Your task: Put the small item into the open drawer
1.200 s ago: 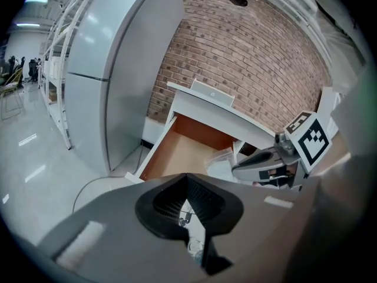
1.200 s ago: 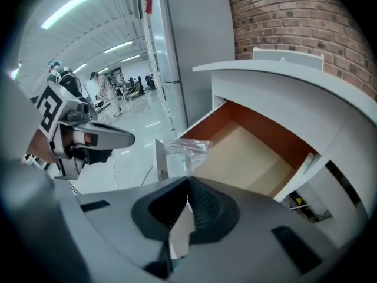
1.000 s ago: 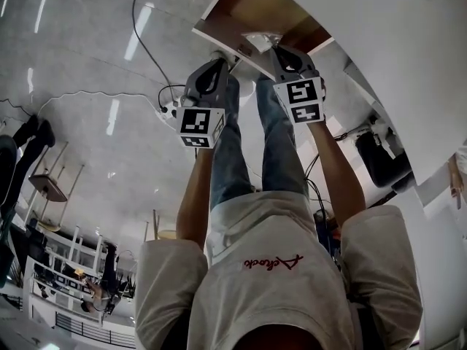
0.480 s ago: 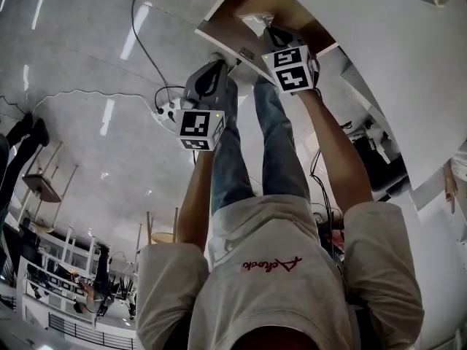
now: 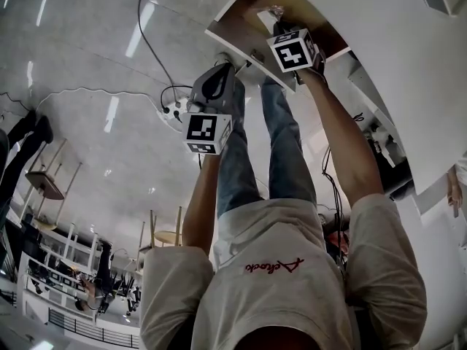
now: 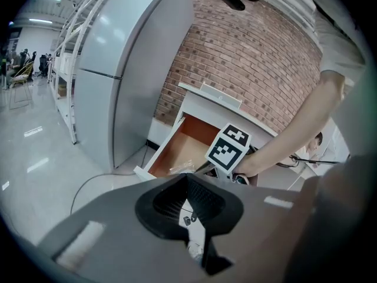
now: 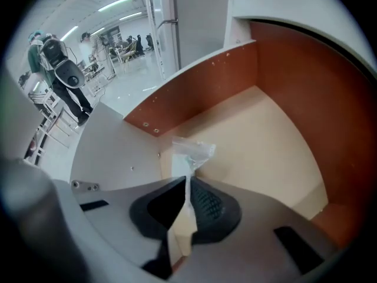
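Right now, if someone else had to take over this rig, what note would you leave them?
Right gripper: fingers shut on the small clear bag, held inside the walls of the open drawer, over its floor; I cannot tell if the bag touches it.
Left gripper: fingers together, nothing between them, outside the drawer near its front.
Done: the bag is picked up and brought over the drawer.
Left: probably lower it, open the right fingers, pull the gripper out.
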{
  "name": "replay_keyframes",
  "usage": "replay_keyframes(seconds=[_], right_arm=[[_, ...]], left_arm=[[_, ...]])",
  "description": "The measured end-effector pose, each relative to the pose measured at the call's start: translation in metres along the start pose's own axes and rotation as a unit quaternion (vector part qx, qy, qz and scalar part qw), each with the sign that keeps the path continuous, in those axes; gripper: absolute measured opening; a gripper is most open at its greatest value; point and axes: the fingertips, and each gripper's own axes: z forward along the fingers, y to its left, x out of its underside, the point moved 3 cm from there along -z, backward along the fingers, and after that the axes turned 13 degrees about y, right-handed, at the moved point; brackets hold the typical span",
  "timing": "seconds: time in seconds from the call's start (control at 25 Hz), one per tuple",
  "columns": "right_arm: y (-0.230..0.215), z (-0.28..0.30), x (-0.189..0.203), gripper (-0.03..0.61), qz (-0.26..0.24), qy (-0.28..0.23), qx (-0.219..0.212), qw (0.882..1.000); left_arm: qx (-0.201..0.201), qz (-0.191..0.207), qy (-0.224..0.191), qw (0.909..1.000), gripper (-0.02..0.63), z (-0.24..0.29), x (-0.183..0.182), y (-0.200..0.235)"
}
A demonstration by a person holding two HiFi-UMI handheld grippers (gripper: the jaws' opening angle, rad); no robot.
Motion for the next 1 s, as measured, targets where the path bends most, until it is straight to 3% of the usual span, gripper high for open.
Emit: replay_keyframes(seconds=[0.12,0.24,0.32,0.68,0.84,1.0], right_arm=[[-0.001,0.004,0.000,0.017,0.008,0.007,-0.010,1.000],[-0.002,0.003,-0.002,0.098,0.014,0.002,-0.013,1.000],[-0.004,0.000,-0.004,0.107,0.020,-0.009,-0.012,1.000],[-0.005,-0.023,-0.004,0.106,0.023,-0.055,0.014,0.998],[-0.003,-0.036,-0.002,0.032,0.018,-0.076,0.023,0.997],[0.001,-0.054,0.002,0.014,0.010,-0.097,0.021,0.995]], left_arm=[[0.000,0.002,-0.001,1.0000,0.009,0.000,-0.001,0.002],[0.000,0.002,-0.002,1.0000,0.009,0.000,-0.001,0.005],[-0.002,-0.002,-0.003,1.0000,0.009,0.001,-0.002,0.004],[0.001,0.010,-0.008,0.9999,0.009,0.005,-0.007,-0.004],[0.000,0.015,-0.011,0.9998,0.009,0.004,-0.013,-0.008],[-0.006,0.012,-0.018,0.9997,0.009,0.000,-0.023,-0.010]])
